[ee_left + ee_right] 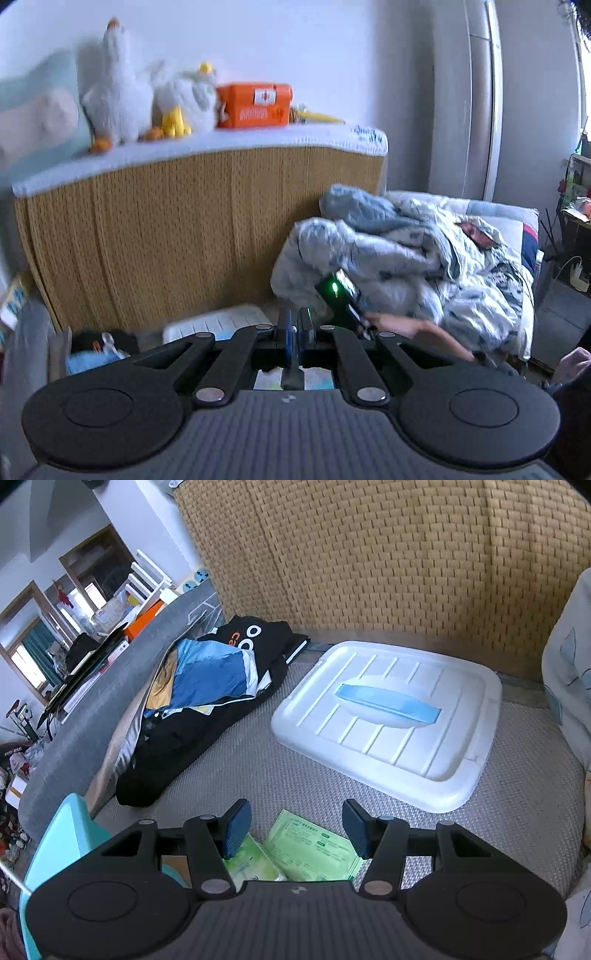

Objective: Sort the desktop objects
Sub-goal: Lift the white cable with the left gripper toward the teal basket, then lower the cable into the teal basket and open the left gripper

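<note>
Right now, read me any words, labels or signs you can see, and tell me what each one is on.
"ce" in orange, then "oo" in white: black bag, letters partly hidden.
Green wipes packets: print too small.
Orange box: white label and text blurred.
White ledge top: blue writing blurred.

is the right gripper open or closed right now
Open. The right gripper has its two blue pads well apart, with green packets lying on the mat below the gap, not pinched.
</note>
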The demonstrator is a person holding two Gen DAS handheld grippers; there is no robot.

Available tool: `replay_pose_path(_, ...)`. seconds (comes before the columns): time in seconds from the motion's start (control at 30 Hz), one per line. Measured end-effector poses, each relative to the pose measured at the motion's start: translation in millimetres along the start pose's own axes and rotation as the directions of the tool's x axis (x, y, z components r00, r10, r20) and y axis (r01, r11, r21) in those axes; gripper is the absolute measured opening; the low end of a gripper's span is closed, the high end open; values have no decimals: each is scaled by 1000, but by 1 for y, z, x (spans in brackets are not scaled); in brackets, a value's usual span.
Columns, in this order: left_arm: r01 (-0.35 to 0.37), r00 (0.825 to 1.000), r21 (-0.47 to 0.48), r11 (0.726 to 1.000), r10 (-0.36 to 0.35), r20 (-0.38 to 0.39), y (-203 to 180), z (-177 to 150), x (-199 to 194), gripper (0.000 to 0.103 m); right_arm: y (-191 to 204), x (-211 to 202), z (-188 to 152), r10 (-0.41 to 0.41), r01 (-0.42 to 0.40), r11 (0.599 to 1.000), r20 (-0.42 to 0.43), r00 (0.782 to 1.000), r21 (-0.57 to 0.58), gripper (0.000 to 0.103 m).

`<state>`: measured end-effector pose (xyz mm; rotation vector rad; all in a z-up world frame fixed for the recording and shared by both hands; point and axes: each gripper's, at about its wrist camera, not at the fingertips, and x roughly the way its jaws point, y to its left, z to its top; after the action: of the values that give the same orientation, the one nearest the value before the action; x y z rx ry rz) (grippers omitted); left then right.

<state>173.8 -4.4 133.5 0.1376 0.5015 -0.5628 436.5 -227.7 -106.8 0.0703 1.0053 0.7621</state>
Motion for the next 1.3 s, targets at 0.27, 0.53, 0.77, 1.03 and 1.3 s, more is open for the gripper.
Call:
replay_pose_path(0.27,28,993,-83,996,-38,-110,6,-44,31,4,1,2,-1,0,0,1000,-5,1000,-2,59)
replay_pose_path(0.53,40,978,-151,988,-69,-197,17,-84,65,4,-2,3,-3,-1,1,1000,-9,1000,-3,59)
replay_pose_path(0.77,43,955,-178,983,-93,-280,25,-114,93,4,0,8,-3,-5,5,1000,-21,1000,-6,59)
replay_pose_path(1.03,25,923,-197,980,-99,-371,32,-142,123,4,-1,15,-5,-21,20,1000,-39,999,-9,59)
replay_pose_path(1.3,8,895,-198,980,-95,-435,34,-158,136,4,0,19,-6,-25,25,1000,-48,999,-14,59)
